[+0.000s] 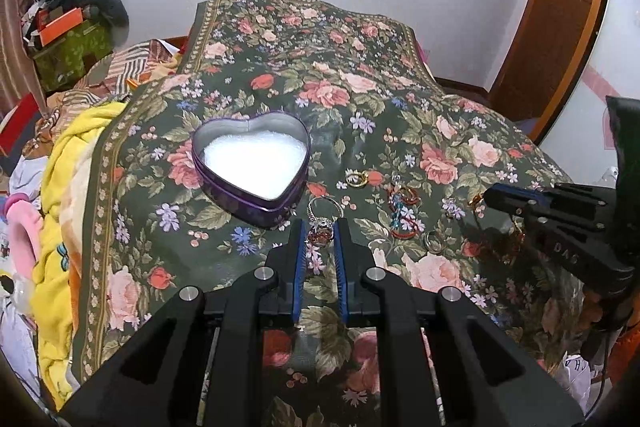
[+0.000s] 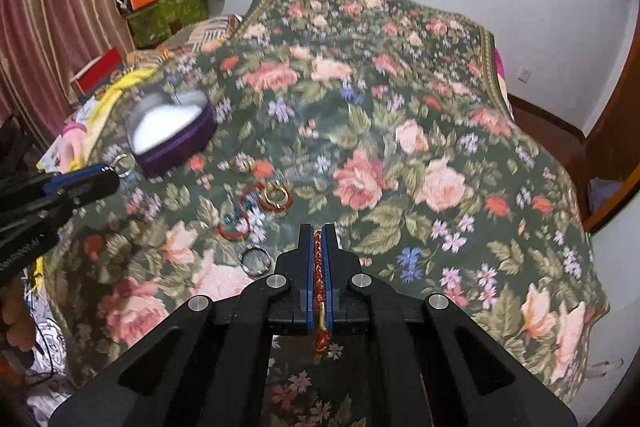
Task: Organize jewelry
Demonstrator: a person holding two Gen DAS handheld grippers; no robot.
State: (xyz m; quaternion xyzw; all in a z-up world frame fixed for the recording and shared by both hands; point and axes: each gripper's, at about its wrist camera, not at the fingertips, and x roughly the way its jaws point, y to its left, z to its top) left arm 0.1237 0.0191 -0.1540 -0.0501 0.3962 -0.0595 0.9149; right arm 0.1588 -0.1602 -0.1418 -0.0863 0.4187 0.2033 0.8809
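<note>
With the right gripper (image 2: 319, 239) clamped on a red-and-gold bracelet (image 2: 319, 267) and the left gripper (image 1: 320, 233) part-open around a silver ring (image 1: 322, 223) on the bed (image 1: 400, 115), lift gently toward the heart-shaped tin (image 1: 252, 163) just beyond on the left.

- Bare bedspread (image 2: 420, 115) lies open beyond the jewelry.
- Heart tin (image 1: 251, 167) and scattered rings (image 1: 357, 179) crowd the left tool (image 1: 320, 227), apparently leaving narrow gaps.
</note>
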